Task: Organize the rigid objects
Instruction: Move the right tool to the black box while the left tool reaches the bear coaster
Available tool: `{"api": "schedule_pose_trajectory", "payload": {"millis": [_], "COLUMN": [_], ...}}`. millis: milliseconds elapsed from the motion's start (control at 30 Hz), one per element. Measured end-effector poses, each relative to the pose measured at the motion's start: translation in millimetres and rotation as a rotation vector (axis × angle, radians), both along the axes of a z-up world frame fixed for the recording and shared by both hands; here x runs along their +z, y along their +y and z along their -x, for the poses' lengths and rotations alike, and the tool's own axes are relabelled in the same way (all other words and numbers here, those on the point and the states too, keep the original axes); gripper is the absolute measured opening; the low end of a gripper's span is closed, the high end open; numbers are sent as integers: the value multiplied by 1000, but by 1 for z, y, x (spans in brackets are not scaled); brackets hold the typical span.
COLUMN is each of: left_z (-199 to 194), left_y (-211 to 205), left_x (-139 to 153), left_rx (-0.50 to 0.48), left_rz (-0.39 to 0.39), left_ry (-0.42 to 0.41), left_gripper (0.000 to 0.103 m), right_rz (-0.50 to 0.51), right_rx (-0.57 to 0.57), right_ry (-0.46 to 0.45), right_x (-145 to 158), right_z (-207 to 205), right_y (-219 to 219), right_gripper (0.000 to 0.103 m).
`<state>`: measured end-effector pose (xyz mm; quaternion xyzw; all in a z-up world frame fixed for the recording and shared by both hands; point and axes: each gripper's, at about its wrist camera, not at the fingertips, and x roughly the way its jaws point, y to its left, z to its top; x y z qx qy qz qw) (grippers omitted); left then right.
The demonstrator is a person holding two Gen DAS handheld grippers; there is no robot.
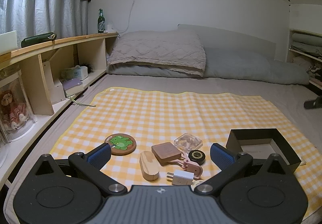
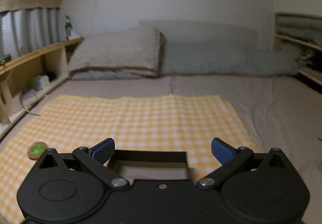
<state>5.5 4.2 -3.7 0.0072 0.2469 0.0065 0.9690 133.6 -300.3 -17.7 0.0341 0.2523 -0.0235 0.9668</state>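
**Materials and finishes on the bed**

Checked cloth [image 1: 161,115] is looking like soft woven fabric, matt yellow-white. Oval block [image 1: 149,165] is showing pale wood grain, smooth; square block [image 1: 165,152] is reading as darker wood, matt. Frog coaster [image 1: 120,144] is showing a wood rim with a green printed face. Clear case [image 1: 188,141] is shining as glossy plastic. Plug adapter [image 1: 182,177] is looking white smooth plastic with metal prongs. Open box [image 1: 261,144] is appearing matt black card. Finger pads [image 1: 99,154] are showing blue ribbed rubber.
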Motion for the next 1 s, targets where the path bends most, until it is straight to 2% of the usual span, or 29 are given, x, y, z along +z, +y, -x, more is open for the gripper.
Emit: {"api": "schedule_pose_trajectory", "payload": {"millis": [167, 267, 300, 367, 500, 600, 667, 700, 833, 1000], "left_z": [-7, -12, -15, -21, -39, -57, -71, -80, -120, -171], "left_y": [-1, -2, -2, -1, 1, 1, 1, 3, 15, 39], "left_x": [2, 6, 8, 11, 20, 25, 27, 27, 22, 3], "left_rx": [-5, -13, -16, -26, -55, -68, -72, -69, -52, 21], "left_rz": [-1, -35, -44, -42, -18, -42, -58, -64, -41, -34], "left_ry": [8, 3, -2, -4, -6, -6, -3, 3, 51, 133], "left_gripper": [103, 103, 103, 103, 103, 103, 103, 103, 103, 103], "right_rz": [28, -11, -20, -41, -74, -80, -81, -73, -54, -25], "right_rx": [-84, -61, -62, -46, -4, 6, 10, 15, 20, 17], "right_ry": [198, 304, 327, 378, 471, 526, 544, 549, 554, 561], "right_x": [-35, -63, -69, -83, -105, -116, -121, -122, -128, -125], "right_z": [-45, -59, -63, -71, -82, -89, -94, -96, -104, -106], "right_y": [-33, -45, -47, -46, -44, -41, -42, -41, -39, -37], "right_gripper": [103, 100, 96, 78, 56, 41, 27, 25, 4, 2]}}
